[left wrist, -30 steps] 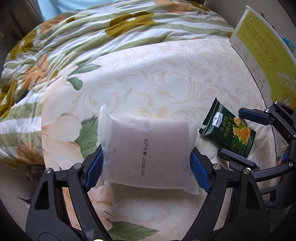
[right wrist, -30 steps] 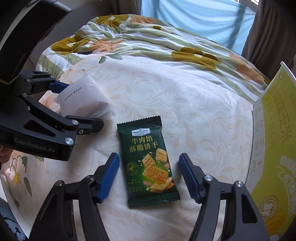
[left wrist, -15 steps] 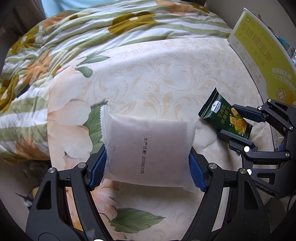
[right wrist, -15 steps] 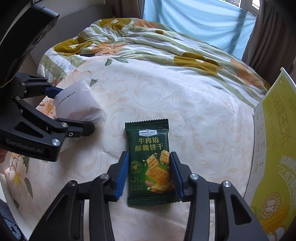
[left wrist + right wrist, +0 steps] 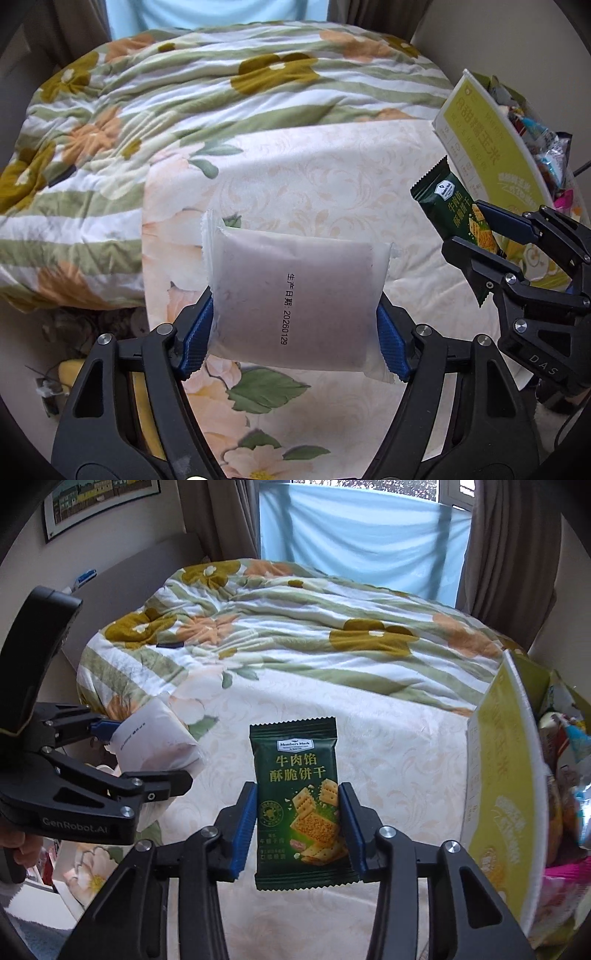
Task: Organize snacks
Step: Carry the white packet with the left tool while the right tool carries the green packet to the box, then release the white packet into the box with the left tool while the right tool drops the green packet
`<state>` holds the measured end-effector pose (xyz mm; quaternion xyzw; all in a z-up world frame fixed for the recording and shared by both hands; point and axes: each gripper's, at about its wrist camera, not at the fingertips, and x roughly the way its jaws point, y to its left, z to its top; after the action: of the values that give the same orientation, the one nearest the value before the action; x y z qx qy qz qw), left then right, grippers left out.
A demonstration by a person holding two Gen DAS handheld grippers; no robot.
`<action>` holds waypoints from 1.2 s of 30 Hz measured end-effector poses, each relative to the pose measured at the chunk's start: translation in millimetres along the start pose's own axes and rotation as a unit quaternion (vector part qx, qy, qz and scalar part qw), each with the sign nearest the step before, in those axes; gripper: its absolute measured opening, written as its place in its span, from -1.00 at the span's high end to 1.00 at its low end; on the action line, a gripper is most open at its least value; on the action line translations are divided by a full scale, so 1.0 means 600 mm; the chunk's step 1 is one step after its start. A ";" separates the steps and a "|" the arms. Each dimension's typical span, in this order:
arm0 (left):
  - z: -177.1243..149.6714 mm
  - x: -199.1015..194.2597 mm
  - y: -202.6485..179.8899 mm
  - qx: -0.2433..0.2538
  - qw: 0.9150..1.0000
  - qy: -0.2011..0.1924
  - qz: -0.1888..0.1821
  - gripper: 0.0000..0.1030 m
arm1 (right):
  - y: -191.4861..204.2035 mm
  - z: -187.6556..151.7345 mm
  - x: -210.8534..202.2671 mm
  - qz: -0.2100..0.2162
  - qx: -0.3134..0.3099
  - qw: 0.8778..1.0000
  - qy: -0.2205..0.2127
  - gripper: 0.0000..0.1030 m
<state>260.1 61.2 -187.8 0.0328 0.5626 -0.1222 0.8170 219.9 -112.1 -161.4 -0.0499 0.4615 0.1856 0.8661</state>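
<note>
The soft, light white pouch (image 5: 295, 299) is clamped at its sides by the left gripper (image 5: 295, 332); the crisp, fragile cracker packet (image 5: 298, 805) is pinched likewise by the right gripper (image 5: 298, 830).

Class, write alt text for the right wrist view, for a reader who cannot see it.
The right claw grips a dark green cracker packet upright above a pale floral bedspread. At left, the left claw holds a white snack pouch; a yellow-green box of snacks stands at right.
</note>
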 end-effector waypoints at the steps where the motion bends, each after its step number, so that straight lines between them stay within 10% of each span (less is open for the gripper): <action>1: 0.007 -0.019 -0.007 0.001 1.000 -0.009 0.000 -0.41 | -0.004 0.009 -0.026 0.000 0.007 1.000 -0.010 0.23; 17: 0.113 -0.207 -0.306 0.081 0.989 -0.106 -0.066 -0.42 | -0.199 0.002 -0.314 -0.068 0.104 0.988 -0.093 0.23; 36: 0.098 -0.057 -0.649 0.098 0.991 -0.039 -0.080 -0.56 | -0.461 -0.132 -0.385 -0.081 0.168 0.981 -0.061 0.23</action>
<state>210.2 -321.7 -101.9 0.0622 0.5163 -0.2430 0.8189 143.1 -452.3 -40.8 0.0702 0.4269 0.0371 0.9008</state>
